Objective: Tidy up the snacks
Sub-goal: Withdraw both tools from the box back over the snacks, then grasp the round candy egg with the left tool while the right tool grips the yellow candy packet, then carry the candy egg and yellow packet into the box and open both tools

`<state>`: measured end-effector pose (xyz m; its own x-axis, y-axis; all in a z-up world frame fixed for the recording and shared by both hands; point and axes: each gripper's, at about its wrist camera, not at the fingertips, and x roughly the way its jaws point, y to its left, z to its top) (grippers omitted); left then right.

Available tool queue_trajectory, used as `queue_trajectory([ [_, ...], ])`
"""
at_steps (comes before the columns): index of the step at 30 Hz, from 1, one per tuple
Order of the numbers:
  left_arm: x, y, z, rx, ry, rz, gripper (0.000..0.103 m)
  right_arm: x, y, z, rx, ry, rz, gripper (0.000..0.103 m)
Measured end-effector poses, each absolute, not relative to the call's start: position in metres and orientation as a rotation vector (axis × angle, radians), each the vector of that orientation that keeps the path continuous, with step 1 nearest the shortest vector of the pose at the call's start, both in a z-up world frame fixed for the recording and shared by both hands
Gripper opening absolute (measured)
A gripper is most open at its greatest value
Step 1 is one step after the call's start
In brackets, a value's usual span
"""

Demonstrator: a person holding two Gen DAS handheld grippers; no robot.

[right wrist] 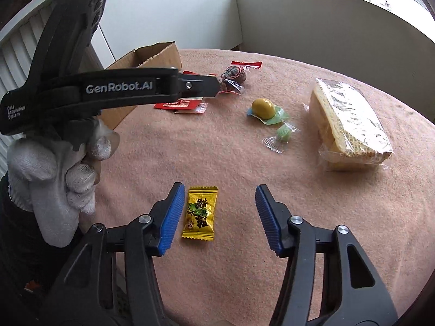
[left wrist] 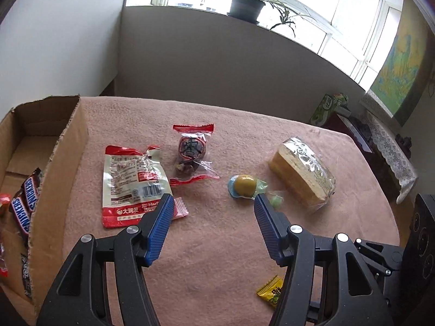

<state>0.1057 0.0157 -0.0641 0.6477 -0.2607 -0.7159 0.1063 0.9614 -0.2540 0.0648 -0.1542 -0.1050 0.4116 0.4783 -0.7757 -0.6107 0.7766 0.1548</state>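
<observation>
Snacks lie on a pink cloth (left wrist: 217, 244). A small yellow packet (right wrist: 199, 213) sits between the blue pads of my right gripper (right wrist: 216, 190), close to the left pad; the pads do not press on it. My left gripper (left wrist: 213, 199) hangs open over bare cloth, with nothing between its fingers. Beyond it lie a red-and-white pouch (left wrist: 130, 184), a red-ended wrapped sweet (left wrist: 191, 153), a yellow ball on a blue-green wrapper (left wrist: 244, 186), a small green candy (right wrist: 284, 134) and a wrapped cake slice (left wrist: 304, 172). A cardboard box (left wrist: 57, 179) at left holds Snickers bars (left wrist: 25, 203).
A gloved hand (right wrist: 54, 179) holds the left gripper's handle at the left of the right wrist view. A small pink packet (left wrist: 180, 207) lies by the pouch. The table's edge runs along the right, with a dark cabinet and lace cloth (left wrist: 391, 152) beyond.
</observation>
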Motion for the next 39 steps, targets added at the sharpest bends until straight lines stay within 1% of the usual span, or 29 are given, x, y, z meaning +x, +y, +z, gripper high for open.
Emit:
queue_trajectory([
  [7,0.134,-0.016,-0.076,-0.107,0.899,-0.235,0.06,0.056,-0.152,-0.11,-0.185,0.902,0.698,0.055],
  [13,0.147,-0.027,-0.095,-0.057,0.949,-0.227,0.06,0.049,-0.144,-0.116,-0.234,0.886,0.676,0.055],
  [15,0.148,-0.03,-0.095,-0.037,0.943,-0.225,0.06,0.048,-0.144,-0.117,-0.241,0.882,0.665,0.052],
  [18,0.149,-0.03,-0.095,-0.043,0.944,-0.231,0.06,0.045,-0.136,-0.118,-0.26,0.879,0.653,0.052],
  [19,0.151,-0.031,-0.094,-0.045,0.942,-0.232,0.059,0.044,-0.135,-0.119,-0.266,0.877,0.648,0.051],
  [22,0.15,-0.036,-0.095,-0.015,0.933,-0.232,0.043,0.041,-0.132,-0.119,-0.288,0.866,0.627,0.043],
  [23,0.149,-0.038,-0.094,-0.003,0.93,-0.236,0.033,0.04,-0.132,-0.119,-0.294,0.863,0.619,0.038],
  [24,0.149,-0.039,-0.094,0.004,0.925,-0.236,0.031,0.04,-0.132,-0.119,-0.295,0.861,0.615,0.033],
  [25,0.149,-0.039,-0.095,0.006,0.923,-0.236,0.031,0.04,-0.134,-0.119,-0.292,0.862,0.612,0.031],
  [27,0.149,-0.038,-0.095,-0.001,0.923,-0.238,0.031,0.041,-0.137,-0.119,-0.277,0.867,0.607,0.023],
  [39,0.137,-0.026,-0.088,-0.018,0.895,-0.214,0.03,0.043,-0.156,-0.11,-0.186,0.88,0.606,0.023],
])
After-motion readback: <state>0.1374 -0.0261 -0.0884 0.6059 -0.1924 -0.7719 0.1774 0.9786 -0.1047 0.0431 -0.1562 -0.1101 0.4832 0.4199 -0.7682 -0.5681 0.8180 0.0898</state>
